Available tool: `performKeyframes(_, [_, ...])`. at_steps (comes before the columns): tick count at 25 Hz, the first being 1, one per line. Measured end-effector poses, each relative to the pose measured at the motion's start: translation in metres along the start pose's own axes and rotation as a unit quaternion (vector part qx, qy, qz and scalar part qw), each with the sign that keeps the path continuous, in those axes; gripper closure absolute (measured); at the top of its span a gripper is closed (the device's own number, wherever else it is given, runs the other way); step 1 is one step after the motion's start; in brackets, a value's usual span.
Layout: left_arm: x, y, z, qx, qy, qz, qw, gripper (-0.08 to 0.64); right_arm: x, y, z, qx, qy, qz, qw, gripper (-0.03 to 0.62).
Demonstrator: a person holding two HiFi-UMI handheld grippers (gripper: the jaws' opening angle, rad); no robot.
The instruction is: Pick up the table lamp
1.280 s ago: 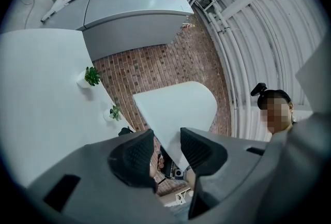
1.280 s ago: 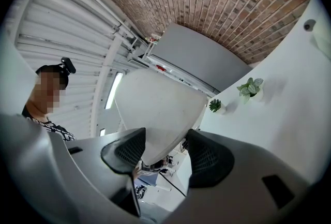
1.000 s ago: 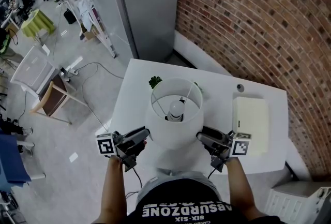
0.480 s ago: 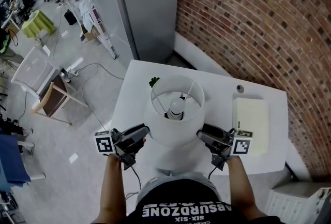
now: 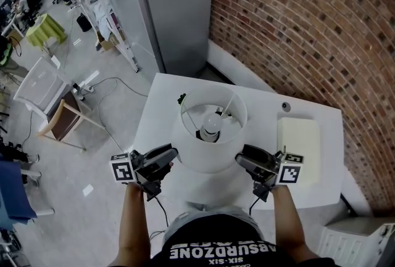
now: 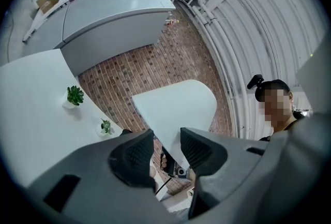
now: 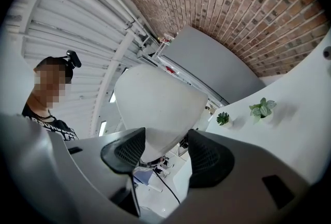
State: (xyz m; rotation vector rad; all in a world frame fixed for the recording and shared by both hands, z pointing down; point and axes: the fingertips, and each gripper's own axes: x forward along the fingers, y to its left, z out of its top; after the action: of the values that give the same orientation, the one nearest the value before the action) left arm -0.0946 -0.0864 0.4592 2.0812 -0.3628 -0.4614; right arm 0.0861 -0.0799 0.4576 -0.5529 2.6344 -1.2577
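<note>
The table lamp has a white cone shade (image 5: 199, 158) with a bulb (image 5: 211, 132) showing through its open top, and it hangs over the white table (image 5: 154, 113). My left gripper (image 5: 170, 157) is at the shade's lower left edge. In the left gripper view, the shade's wall (image 6: 176, 109) runs down between the left gripper's (image 6: 166, 148) pads. My right gripper (image 5: 241, 161) is at the lower right edge. In its own view the right gripper (image 7: 165, 149) stands wide, with the shade (image 7: 155, 104) filling the gap. A cable hangs below.
A cream box (image 5: 299, 140) lies on the table's right side, with a small round knob (image 5: 286, 104) behind it. Two small potted plants (image 7: 223, 118) (image 7: 262, 109) stand behind the lamp. A brick wall (image 5: 308, 19) and a grey column (image 5: 179, 7) lie beyond.
The lamp has come up between the two grippers: its shade sits higher and larger in the head view and covers more of the plant behind it. The left gripper rose with it.
</note>
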Motion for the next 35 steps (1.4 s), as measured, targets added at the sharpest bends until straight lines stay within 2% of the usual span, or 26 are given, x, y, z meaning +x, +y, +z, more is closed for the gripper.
performKeyframes(9, [0.003,-0.010,0.008,0.013,-0.009,-0.009,0.9998,0.397,0.001,0.008,0.009,-0.026,0.003,0.002,1.000,0.336])
performKeyframes(25, [0.012,-0.037,0.026,0.057,-0.011,-0.016,0.9982,0.397,0.000,0.027,0.025,-0.067,-0.001,0.013,0.998,0.334])
performKeyframes(35, [0.014,-0.056,0.036,0.078,-0.015,-0.030,0.9964,0.397,0.001,0.044,0.033,-0.108,0.008,0.015,0.994,0.334])
